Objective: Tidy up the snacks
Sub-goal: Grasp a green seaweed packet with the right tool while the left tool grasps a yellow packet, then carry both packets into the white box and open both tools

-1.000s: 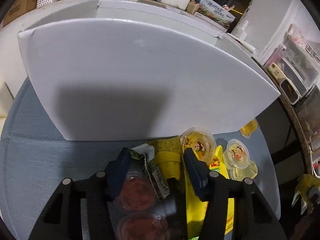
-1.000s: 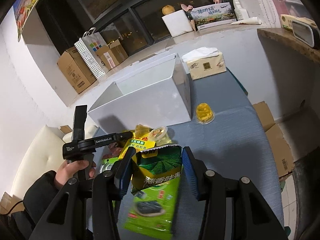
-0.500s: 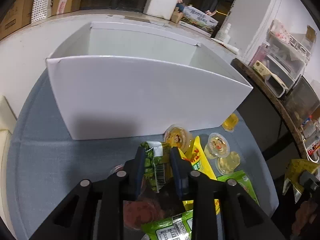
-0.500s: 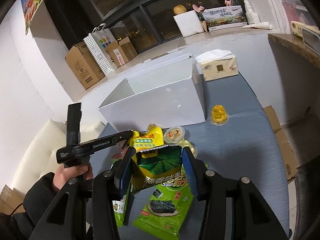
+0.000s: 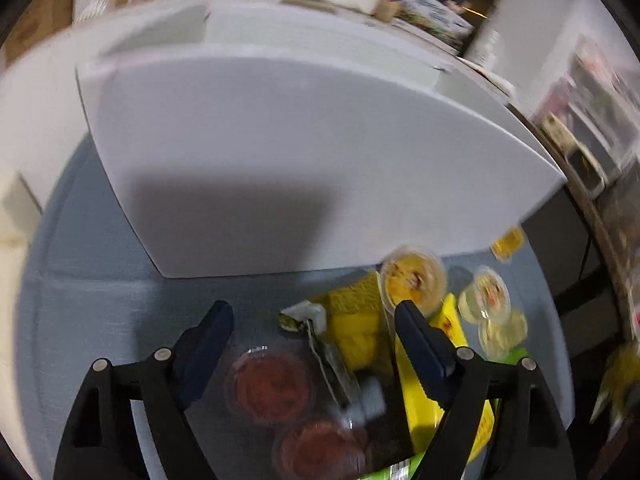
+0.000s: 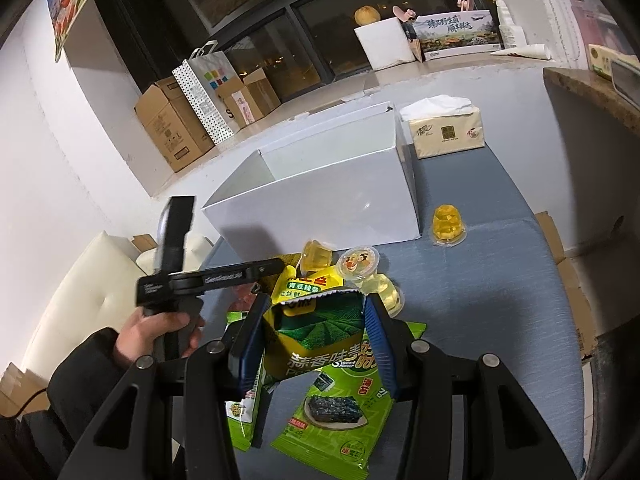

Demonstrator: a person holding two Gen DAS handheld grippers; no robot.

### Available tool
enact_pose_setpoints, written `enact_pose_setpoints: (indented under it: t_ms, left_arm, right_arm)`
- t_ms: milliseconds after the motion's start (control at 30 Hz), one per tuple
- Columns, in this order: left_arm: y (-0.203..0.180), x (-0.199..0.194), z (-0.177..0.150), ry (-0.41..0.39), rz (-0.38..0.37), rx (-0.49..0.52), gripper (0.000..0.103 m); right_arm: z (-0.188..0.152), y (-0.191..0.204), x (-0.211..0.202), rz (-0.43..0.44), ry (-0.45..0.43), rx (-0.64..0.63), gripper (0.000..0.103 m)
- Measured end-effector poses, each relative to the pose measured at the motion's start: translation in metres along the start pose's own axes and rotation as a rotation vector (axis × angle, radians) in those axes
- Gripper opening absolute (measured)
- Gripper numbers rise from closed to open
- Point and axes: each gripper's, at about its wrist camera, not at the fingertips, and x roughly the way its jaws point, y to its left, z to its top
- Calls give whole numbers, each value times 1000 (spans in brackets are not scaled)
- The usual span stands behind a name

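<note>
A white open box (image 6: 328, 196) stands on the blue-grey table; it fills the top of the left wrist view (image 5: 304, 160). My right gripper (image 6: 316, 320) is shut on a green pea-snack packet (image 6: 320, 340) and holds it above the snack pile. My left gripper (image 5: 312, 328) is open and empty, low over two red jelly cups (image 5: 272, 388), a small upright packet (image 5: 320, 344) and a yellow packet (image 5: 360, 328). Yellow jelly cups (image 5: 412, 276) lie by the box; in the right wrist view they (image 6: 358, 260) sit in front of it.
A lone yellow jelly cup (image 6: 448, 222) sits right of the box. A tissue pack (image 6: 444, 132) stands behind it. A green seaweed packet (image 6: 340, 412) lies flat under my right gripper. Cardboard boxes (image 6: 172, 128) line the far ledge. The table edge (image 6: 560, 300) is to the right.
My left gripper was shut on the small green packet half a second ago; now it is open, lower and nearer the box, with the packet loose in the pile. The right gripper rose slightly with its packet.
</note>
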Motion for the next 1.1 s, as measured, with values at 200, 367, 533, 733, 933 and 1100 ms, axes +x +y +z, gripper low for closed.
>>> enact_pose_setpoints:
  t_ms: [200, 367, 533, 733, 933, 1100]
  left_arm:
    - [-12, 5, 1, -35, 19, 5, 53]
    - [-21, -7, -12, -90, 23, 51, 42]
    - [-22, -36, -14, -189, 29, 71, 41]
    - [-26, -92, -12, -302, 0, 101, 41]
    - [-36, -131, 15, -394, 2, 129, 41]
    - [-37, -140, 57, -431, 6, 133, 41]
  right_arm:
    - [-2, -1, 2, -3, 8, 7, 52]
    - [-3, 1, 1, 7, 7, 9, 52]
    - [-3, 4, 1, 15, 5, 4, 52]
    - [1, 10, 1, 18, -9, -7, 52]
    - [34, 23, 11, 26, -39, -54, 52]
    - [97, 35, 30, 34, -93, -88, 52]
